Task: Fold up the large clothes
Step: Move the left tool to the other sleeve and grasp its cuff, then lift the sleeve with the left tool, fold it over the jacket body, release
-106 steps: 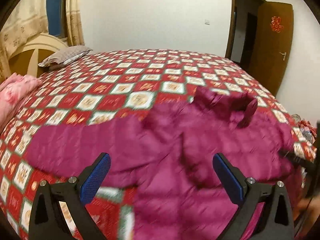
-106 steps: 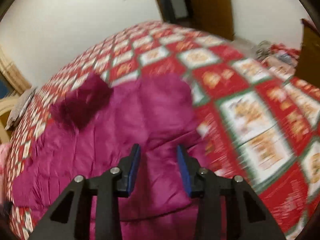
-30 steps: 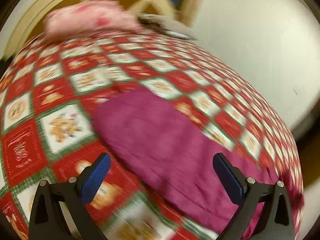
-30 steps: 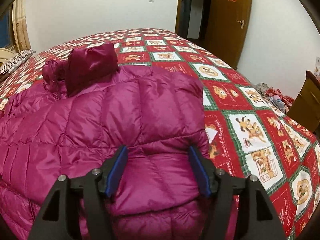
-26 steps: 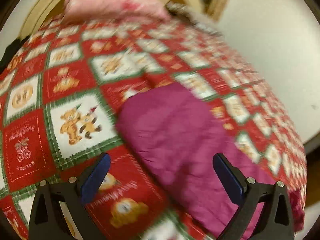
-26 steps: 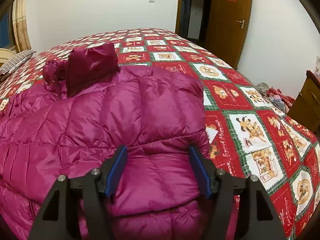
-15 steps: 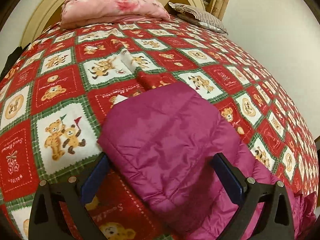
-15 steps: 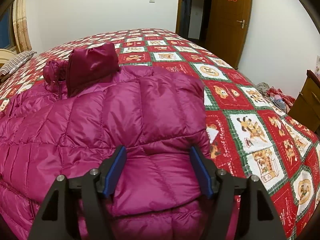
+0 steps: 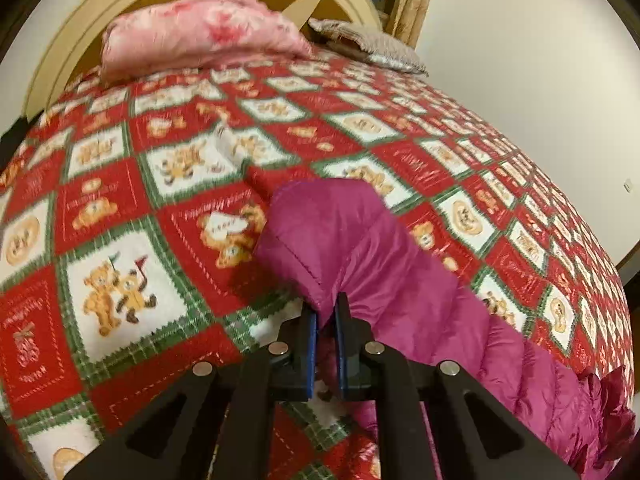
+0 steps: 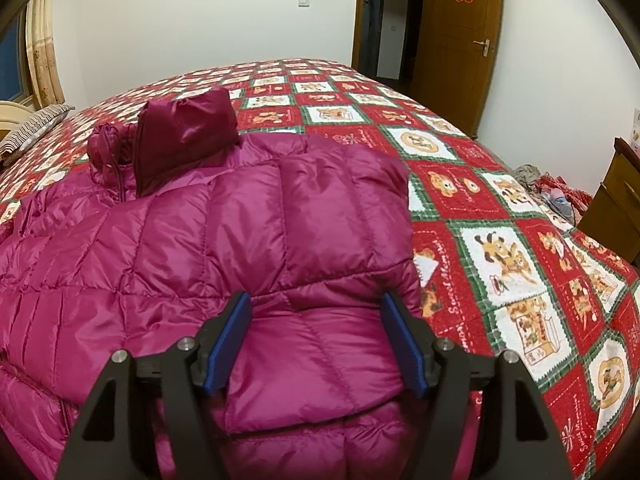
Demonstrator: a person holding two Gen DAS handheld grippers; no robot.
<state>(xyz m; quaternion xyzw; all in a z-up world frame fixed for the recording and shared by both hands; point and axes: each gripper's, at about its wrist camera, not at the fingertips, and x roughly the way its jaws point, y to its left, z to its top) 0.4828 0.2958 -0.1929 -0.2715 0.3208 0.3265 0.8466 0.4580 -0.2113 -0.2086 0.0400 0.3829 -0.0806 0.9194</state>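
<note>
While the magenta down jacket lies spread over the near part of the bed, on its red and green teddy-bear quilt, the step in hand looks like folding the second sleeve across the body, since one sleeve already lies turned in on the chest. The bed gives wide open quilt on every side of the jacket; a pink folded blanket and a striped pillow sit well apart by the headboard, and the wall and the wooden door stand clear of the working room. The hood lies bunched at the collar, out of the sleeve's likely path. The outstretched sleeve runs from the body toward the headboard, and the left tongs are closed on its cuff edge, the fabric pinched between the blue pads. To do it well, I judge the cuff should be lifted just free of the quilt, carried over in a low arc and laid flat beside the folded sleeve, keeping the shoulder seam as the hinge. The right tongs hover with jaws wide apart over the lower front, gripping nothing, and could press the body down so that the slippery shell does not slide.
</note>
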